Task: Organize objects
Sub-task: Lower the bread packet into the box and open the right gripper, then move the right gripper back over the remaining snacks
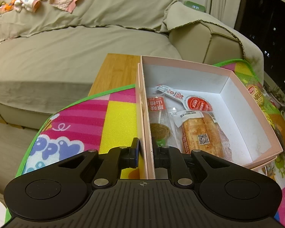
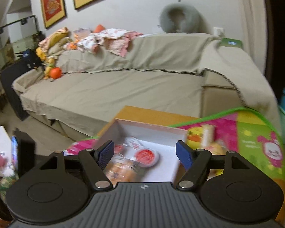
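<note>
A pink box (image 1: 180, 61) with a white inside stands on a colourful play mat (image 1: 85, 117). My left gripper (image 1: 146, 144) is shut on the box's left wall, one finger outside and one inside. In the box lie a wrapped bread (image 1: 201, 133), a red-labelled lollipop pack (image 1: 157, 114) and a round red-lidded cup (image 1: 197, 103). In the blurred right wrist view my right gripper (image 2: 144, 151) hangs open above the box (image 2: 142, 125), over the red-lidded cup (image 2: 147, 154) and the bread (image 2: 121, 171), with nothing between its blue pads (image 2: 183, 152).
More snack packs (image 2: 207, 134) lie on the mat right of the box, also at the box's far side (image 1: 255, 95). The mat covers a wooden table (image 1: 115, 72). A beige covered sofa (image 2: 123, 87) with clothes on it stands behind. A dark phone-like object (image 2: 22, 152) stands at left.
</note>
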{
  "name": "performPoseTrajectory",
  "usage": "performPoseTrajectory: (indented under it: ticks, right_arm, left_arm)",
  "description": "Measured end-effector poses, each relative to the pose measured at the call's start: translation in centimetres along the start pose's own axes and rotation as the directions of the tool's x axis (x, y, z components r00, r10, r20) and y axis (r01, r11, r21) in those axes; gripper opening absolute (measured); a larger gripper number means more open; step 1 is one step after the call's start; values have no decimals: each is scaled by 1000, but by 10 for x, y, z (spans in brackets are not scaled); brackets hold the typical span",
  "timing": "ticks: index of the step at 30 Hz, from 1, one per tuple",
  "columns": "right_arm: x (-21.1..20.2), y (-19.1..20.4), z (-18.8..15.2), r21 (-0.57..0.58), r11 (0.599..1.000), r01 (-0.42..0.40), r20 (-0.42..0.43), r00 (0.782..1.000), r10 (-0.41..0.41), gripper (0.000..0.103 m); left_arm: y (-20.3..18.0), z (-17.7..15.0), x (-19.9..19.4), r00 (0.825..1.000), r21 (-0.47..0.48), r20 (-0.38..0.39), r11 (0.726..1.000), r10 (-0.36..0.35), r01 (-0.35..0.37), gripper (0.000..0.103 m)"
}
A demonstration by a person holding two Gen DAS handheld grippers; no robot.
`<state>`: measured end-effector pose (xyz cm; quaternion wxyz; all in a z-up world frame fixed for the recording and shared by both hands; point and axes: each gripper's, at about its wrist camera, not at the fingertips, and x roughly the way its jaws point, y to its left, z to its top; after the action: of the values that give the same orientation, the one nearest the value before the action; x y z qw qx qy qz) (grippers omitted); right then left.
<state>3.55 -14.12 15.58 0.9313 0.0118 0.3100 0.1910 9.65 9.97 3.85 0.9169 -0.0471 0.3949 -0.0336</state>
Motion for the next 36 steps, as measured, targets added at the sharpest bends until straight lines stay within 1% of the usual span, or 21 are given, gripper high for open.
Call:
performPoseTrajectory:
  ticks: [4,7,11,15,17,22,26,30,31,33,35,36]
  right_arm:
    - [-2,-18,-22,12,998,55,-41,998,-54,74]
    - [-2,-28,-41,8,996,94,-84,992,-93,74]
    - [-3,-39,-67,-2,989,148,-130,981,-146,74]
    - [-4,-47,-90,-12,979,202,-160,966,-202,76]
    - [-2,-48,-101,-23,976,214,-179,960,-215,76]
    - [2,-45,-119,-5,983,184,-220,959,-180,76]
    - [10,-38,-125,-5,989,145,-234,962,-142,76]
    - [20,-32,-126,-14,992,127,-237,963,-127,76]
    - [23,-30,-125,-21,992,127,-238,963,-128,76]
    - [27,-28,-126,-33,991,133,-239,961,-137,70]
    - [31,-29,-126,-29,991,133,-250,959,-136,55]
    - [32,-30,-126,-25,990,137,-256,957,-139,53]
  left_arm:
    - [0,1,1,1000,2,-1,1000,2,-2,13]
    - [0,1,1,1000,2,-1,1000,2,-2,13]
    - [0,1,1,1000,5,-2,1000,4,-4,13]
    - [1,-1,1,1000,6,-1,1000,6,-6,13]
    - [0,-1,1,1000,8,-1,1000,9,-9,12]
    - [0,-2,0,1000,13,-2,1000,16,-16,12]
    - [0,-2,-1,1000,17,-3,1000,20,-19,12]
    - [0,-2,-1,1000,18,-4,1000,20,-20,12]
    - [0,-2,-1,1000,18,-3,1000,20,-20,12]
    - [0,-2,-1,1000,19,-4,1000,20,-20,12]
    - [0,-2,-2,1000,21,-4,1000,21,-21,12]
    - [0,-2,-2,1000,21,-4,1000,21,-21,12]
